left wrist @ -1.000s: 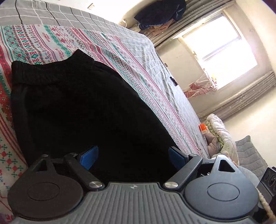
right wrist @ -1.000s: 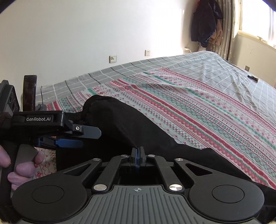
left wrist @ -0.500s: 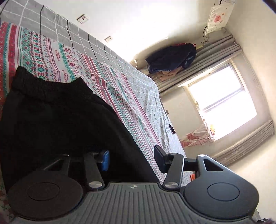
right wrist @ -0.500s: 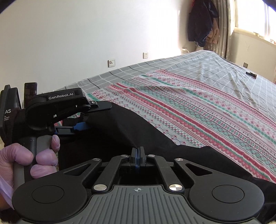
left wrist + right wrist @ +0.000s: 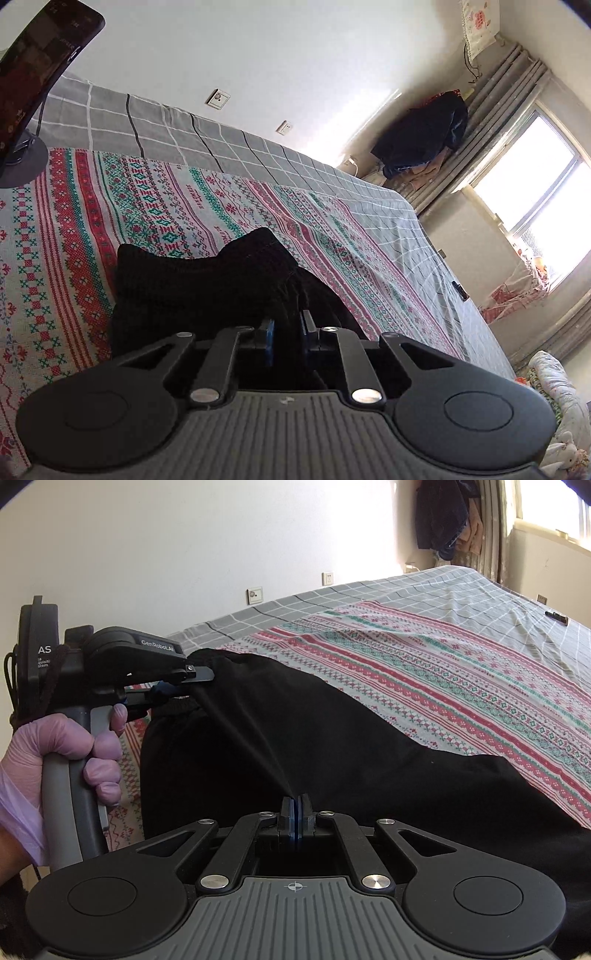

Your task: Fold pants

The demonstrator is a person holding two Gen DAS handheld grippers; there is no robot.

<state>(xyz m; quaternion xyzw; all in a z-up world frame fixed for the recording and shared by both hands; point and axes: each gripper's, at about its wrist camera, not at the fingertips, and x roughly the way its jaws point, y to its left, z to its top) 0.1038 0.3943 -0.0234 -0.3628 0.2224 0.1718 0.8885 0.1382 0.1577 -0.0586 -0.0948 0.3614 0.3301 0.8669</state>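
Black pants (image 5: 207, 288) lie on a patterned blanket (image 5: 221, 199) on the bed. My left gripper (image 5: 287, 325) has its jaws closing, and bunched waistband fabric sits pinched between the blue pads. In the right wrist view the left gripper (image 5: 184, 686), held by a gloved hand (image 5: 55, 746), lifts the waistband corner of the pants (image 5: 332, 746). A taut fold runs from there down to my right gripper (image 5: 295, 801), which is shut on the black fabric.
A phone on a stand (image 5: 37, 66) is at the blanket's far left corner. A small dark object (image 5: 556, 616) lies on the grey checked sheet to the right. Dark clothes (image 5: 421, 136) hang by the window.
The left jaws went from wide open to pinching the waistband, and the left gripper tilted upward, lifting and bunching the fabric. The right gripper sank a little, still shut.
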